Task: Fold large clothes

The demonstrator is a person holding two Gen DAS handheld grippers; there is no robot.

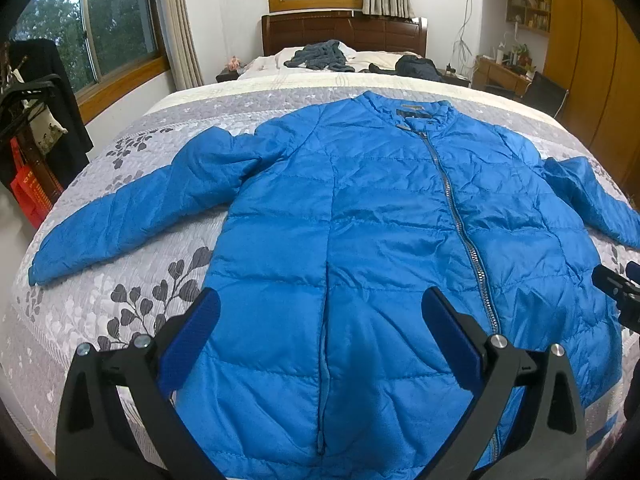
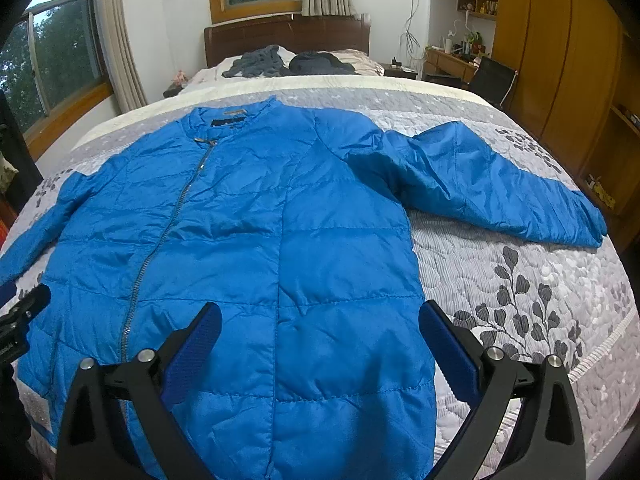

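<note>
A blue quilted jacket (image 1: pixel 360 216) (image 2: pixel 248 232) lies flat and face up on the bed, zipped, collar towards the headboard. Its left sleeve (image 1: pixel 132 208) stretches out to the left, its right sleeve (image 2: pixel 500 184) to the right. My left gripper (image 1: pixel 320 304) hovers open over the jacket's lower left panel, near the hem. My right gripper (image 2: pixel 320 312) is open too, above the lower right panel, its right finger (image 2: pixel 448 348) past the jacket's side edge. Nothing is held between either pair of fingers. The other gripper shows at the frame edge (image 1: pixel 616 292) (image 2: pixel 20 316).
The bed is covered by a grey floral quilt (image 1: pixel 120 304) (image 2: pixel 520 280). Dark clothes (image 1: pixel 320 56) (image 2: pixel 288 62) lie heaped by the wooden headboard. A rack with a red bag (image 1: pixel 28 184) stands left of the bed; a desk (image 2: pixel 452 60) and wardrobe (image 2: pixel 560 60) stand right.
</note>
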